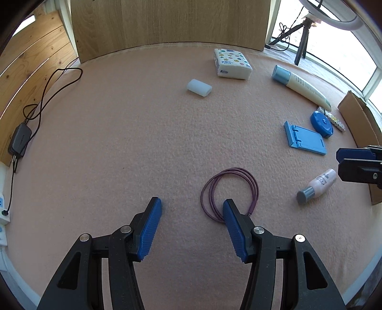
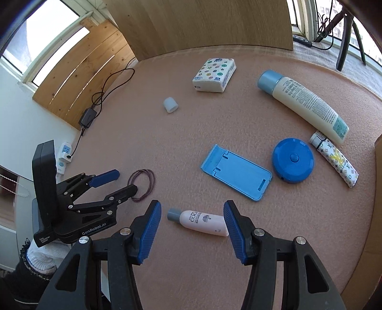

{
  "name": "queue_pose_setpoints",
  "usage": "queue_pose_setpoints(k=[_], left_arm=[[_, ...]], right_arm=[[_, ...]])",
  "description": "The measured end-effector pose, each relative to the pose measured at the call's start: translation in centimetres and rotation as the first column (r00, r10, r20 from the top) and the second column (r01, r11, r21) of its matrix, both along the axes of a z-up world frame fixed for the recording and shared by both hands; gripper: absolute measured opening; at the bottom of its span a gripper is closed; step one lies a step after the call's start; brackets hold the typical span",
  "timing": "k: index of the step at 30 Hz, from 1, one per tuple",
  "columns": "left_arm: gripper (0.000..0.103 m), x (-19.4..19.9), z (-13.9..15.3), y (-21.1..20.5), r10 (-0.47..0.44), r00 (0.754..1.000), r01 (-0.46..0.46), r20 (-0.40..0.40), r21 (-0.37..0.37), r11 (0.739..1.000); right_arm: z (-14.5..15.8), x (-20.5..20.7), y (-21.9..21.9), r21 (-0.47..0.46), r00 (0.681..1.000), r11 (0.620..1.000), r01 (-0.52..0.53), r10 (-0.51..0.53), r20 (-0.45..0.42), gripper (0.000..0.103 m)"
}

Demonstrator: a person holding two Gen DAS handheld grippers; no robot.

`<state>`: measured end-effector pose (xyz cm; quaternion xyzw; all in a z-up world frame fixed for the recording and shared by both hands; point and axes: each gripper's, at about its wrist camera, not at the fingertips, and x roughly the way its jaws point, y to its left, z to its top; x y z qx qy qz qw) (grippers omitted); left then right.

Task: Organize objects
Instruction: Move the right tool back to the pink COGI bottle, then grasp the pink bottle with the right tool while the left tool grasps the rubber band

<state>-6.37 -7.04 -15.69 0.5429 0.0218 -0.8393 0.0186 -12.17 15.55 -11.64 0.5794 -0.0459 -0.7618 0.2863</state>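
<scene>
Table [image 2: 181,133]: covered in pink felt, a wood panel [image 1: 167,21] standing at its far edge.

Box [image 1: 358,124]: cardboard, at the right edge of the table, only partly in view.

Left gripper [image 1: 192,206]: fingers spread wide, holding nothing. In the left wrist view its right finger [image 1: 232,219] overlaps the near part of the cord loop; whether it touches cannot be told. In the right wrist view the same gripper [image 2: 124,182] enters from the left, held by a gloved hand [image 2: 40,257].

Right gripper [image 2: 192,207]: fingers spread wide, holding nothing, the small bottle lying between and just beyond the tips.

Tube [image 2: 303,105]: cream with a blue cap, lying at far right.

Tissue pack [image 2: 214,75]: white with coloured spots, near the panel.

Phone stand [image 2: 236,174]: blue, folded flat, centre right.

Tape measure [image 2: 293,161]: round, blue, just beside the stand.

Patterned case [image 2: 334,159]: long and white, between the tape measure and the box, its end near the tube.

Small bottle [image 2: 203,221]: pink with a grey cap, lying on its side.

Cord loop [image 1: 229,190]: purple, coiled, near centre.

Cap [image 2: 170,105]: translucent white, lying alone, left of the tissue pack.

Adapter [image 1: 20,140]: black with a trailing cable, at the left edge.
</scene>
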Motion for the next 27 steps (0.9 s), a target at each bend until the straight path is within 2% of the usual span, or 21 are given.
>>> queue_pose_setpoints(k=[8, 12, 18, 20, 24, 26, 27], left_arm=[[0.058, 2.3, 0.2, -0.4, 0.006, 1.000, -0.006, 0.002, 0.015, 1.000], [0.057, 2.6, 0.2, -0.4, -0.003, 1.000, 0.003, -0.001, 0.011, 1.000], [0.053, 2.2, 0.2, -0.1, -0.006, 1.000, 0.006, -0.002, 0.005, 1.000], [0.048, 1.8, 0.2, 0.0, -0.015, 1.000, 0.015, -0.005, 0.001, 1.000], [0.039, 0.5, 0.3, 0.7, -0.040, 0.999, 0.040, -0.010, -0.012, 0.999], [0.027, 0.0, 0.3, 1.2, -0.057, 0.998, 0.057, -0.011, -0.007, 0.998], [0.024, -0.3, 0.3, 1.4, -0.062, 0.998, 0.062, -0.015, -0.004, 0.998]], right_arm=[[-2.2, 0.0, -1.1, 0.015, 0.993, 0.997, -0.075, 0.073, 0.097, 0.051], [-2.3, 1.1, -1.4, 0.046, 0.991, 0.994, -0.098, 0.093, 0.093, 0.051], [-2.4, 2.3, -2.2, 0.154, 0.996, 0.985, -0.083, 0.079, 0.032, 0.050], [-2.5, 2.4, -2.4, 0.190, 0.997, 0.979, -0.073, 0.072, 0.015, 0.041], [-2.5, 2.8, -2.8, 0.230, 0.997, 0.971, -0.067, 0.071, -0.011, 0.030], [-2.5, 2.9, -2.7, 0.248, 0.997, 0.967, -0.061, 0.069, -0.024, 0.023], [-2.5, 2.9, -2.7, 0.249, 0.997, 0.967, -0.059, 0.067, -0.027, 0.022]])
